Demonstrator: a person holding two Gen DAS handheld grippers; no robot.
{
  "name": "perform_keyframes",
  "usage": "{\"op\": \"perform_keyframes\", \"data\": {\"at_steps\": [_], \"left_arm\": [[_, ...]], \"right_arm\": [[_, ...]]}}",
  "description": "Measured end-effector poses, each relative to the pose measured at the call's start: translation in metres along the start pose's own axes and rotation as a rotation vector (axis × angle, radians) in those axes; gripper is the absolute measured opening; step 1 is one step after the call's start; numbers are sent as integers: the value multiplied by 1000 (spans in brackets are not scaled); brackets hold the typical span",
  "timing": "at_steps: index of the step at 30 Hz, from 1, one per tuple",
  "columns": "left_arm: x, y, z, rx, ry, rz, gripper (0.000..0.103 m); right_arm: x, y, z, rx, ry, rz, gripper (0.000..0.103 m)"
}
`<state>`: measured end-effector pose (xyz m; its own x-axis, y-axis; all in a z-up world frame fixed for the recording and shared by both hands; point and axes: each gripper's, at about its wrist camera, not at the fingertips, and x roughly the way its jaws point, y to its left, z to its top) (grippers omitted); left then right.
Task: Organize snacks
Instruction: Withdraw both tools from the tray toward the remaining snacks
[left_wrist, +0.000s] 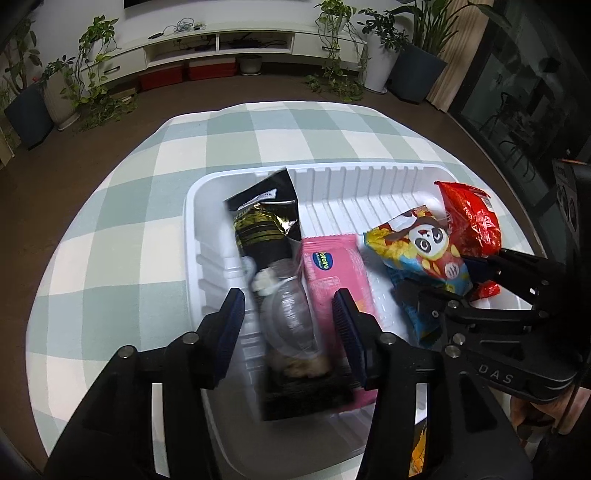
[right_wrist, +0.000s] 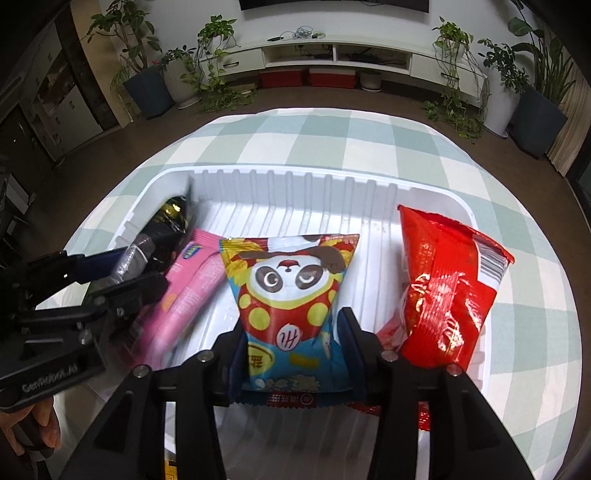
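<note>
A white ribbed tray (left_wrist: 351, 181) (right_wrist: 295, 177) holds several snack packs. My left gripper (left_wrist: 288, 306) straddles a black-and-gold pack (left_wrist: 266, 229) with a clear window, blurred, at the tray's left; its jaws stand apart and grip is unclear. The left gripper also shows in the right wrist view (right_wrist: 122, 269). A pink pack (left_wrist: 332, 266) (right_wrist: 192, 280) lies beside it. My right gripper (right_wrist: 291, 332) is shut on a panda-print pack (right_wrist: 291, 295) (left_wrist: 417, 247) held upright in the tray's middle; it also shows in the left wrist view (left_wrist: 454, 273). A red pack (right_wrist: 443, 288) (left_wrist: 469, 218) stands at the right.
The tray sits on a green-and-white checked tablecloth (left_wrist: 147, 206) (right_wrist: 535, 280) on a round table. Beyond are brown floor, potted plants (left_wrist: 92, 74) and a white TV cabinet (right_wrist: 332, 55). A yellow wrapper (left_wrist: 417, 454) shows at the tray's near edge.
</note>
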<state>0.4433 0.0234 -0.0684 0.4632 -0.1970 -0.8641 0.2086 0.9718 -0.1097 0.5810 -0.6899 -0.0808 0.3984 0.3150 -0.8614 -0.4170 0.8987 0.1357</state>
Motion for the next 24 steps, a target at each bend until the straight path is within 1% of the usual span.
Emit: {"op": "perform_keyframes", "data": {"at_steps": [1,2,5,7,8,9,10,11,13,14,16,19,20,21,24], "left_arm": [[-2,0,-1,3,-4,3,54],[-4,0,-1,5,-8,4,56],[-14,1,-3,4,-22,5,59],[-26,2,-5,0,-38,6,65],[-33,3,-7,-1,-50,12,67],[-43,4,-9,-1,-67,14,72],[-51,4,-11,-2,-79,14,77],[-61,3,-14,-2,-97,14,79],[-81,3,-21,-2,-129,15,89],[-91,2,-27,-5,-144,13,91],[-109,1,-39,-11,-165,9,98],[-136,-3,-64,-9,-194,11,102],[-144,-4,-72,-8,-199,13,102],[-154,-4,-84,-15,-207,15,102],[-176,-6,-116,-47,-220,8,102]], "right_arm": [[-1,1,0,-5,-3,-1,56],[-2,2,-1,-9,-8,-4,59],[-10,2,1,-8,-23,-5,63],[-18,0,4,-2,-40,5,67],[-25,-1,5,7,-55,8,71],[-31,-3,7,15,-69,11,77],[-39,-5,9,25,-89,19,80],[-49,-8,11,36,-111,25,84],[-65,-13,15,57,-144,37,84],[-78,-17,16,73,-168,55,85],[-98,-22,18,98,-210,86,87],[-136,-29,12,137,-279,146,92],[-149,-30,6,140,-299,166,95],[-162,-29,-2,139,-320,180,97],[-190,-24,-33,127,-357,213,99]]}}
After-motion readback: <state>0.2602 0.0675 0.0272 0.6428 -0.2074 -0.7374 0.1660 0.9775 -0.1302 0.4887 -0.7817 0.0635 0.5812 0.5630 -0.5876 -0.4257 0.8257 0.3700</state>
